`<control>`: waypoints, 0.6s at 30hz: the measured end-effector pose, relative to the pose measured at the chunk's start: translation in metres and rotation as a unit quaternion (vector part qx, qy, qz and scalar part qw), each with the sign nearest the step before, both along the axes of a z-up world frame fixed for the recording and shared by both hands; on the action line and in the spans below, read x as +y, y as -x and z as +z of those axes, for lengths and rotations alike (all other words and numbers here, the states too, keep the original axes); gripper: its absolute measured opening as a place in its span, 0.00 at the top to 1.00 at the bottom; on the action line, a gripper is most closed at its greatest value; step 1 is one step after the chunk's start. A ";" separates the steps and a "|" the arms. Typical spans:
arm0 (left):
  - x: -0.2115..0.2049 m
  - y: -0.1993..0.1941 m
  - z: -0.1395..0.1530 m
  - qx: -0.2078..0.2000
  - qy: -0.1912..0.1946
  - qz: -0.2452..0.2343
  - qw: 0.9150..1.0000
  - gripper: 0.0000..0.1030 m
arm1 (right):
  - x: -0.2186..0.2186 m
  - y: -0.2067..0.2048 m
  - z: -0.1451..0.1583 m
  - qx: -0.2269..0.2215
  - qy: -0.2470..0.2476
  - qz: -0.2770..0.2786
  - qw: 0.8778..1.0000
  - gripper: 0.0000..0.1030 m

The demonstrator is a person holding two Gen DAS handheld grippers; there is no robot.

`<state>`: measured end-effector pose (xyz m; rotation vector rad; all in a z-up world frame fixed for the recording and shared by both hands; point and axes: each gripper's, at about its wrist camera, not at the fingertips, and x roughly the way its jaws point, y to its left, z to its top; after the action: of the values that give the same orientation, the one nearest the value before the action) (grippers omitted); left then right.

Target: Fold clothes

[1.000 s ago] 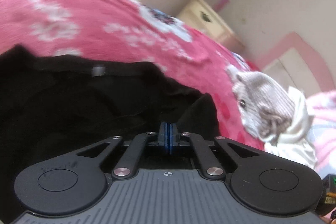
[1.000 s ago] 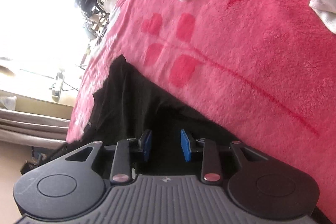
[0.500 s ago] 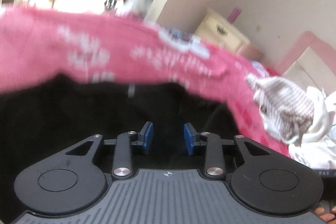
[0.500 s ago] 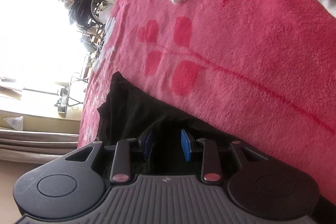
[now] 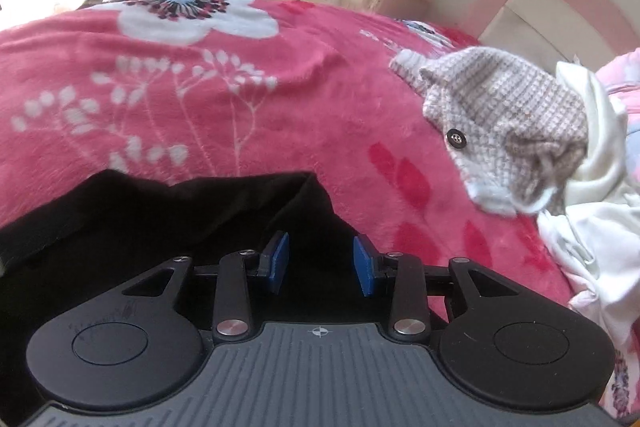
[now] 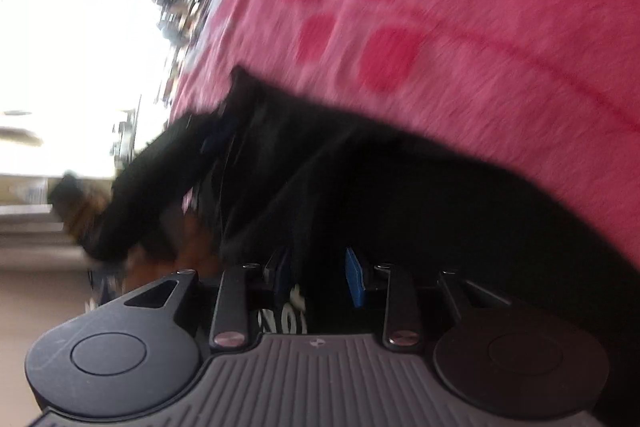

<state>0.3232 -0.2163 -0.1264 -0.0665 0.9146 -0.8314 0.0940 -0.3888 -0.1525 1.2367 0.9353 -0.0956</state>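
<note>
Two grippers, the left gripper (image 5: 320,261) and right gripper (image 6: 318,281), hover part-open and empty over the black garment (image 5: 160,227) low in frame, and I'd pinch opposite edges evenly before folding.

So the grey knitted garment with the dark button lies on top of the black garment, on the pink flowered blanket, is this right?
Not quite. The grey knitted garment with the dark button does not lie on the black garment. It lies apart from it, to its right, against the white cloth. Both rest on the pink flowered blanket. The left wrist view shows this.
</note>
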 end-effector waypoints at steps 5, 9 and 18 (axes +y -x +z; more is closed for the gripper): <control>0.006 -0.004 -0.004 0.014 0.022 0.014 1.000 0.66 | 0.014 -0.009 -0.007 -0.009 0.007 0.024 1.000 0.96; 0.007 -0.007 -0.006 0.018 0.035 0.022 0.999 0.66 | 0.022 0.002 -0.004 -0.015 0.015 0.020 1.000 0.96; 0.014 -0.005 -0.005 0.010 0.054 0.034 0.998 0.66 | 0.020 0.009 0.001 -0.012 0.037 0.031 0.999 0.88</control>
<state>0.3287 -0.2026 -0.1313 -0.1996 0.8809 -0.8180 0.0849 -0.3693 -0.1514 1.1378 0.9406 -0.0668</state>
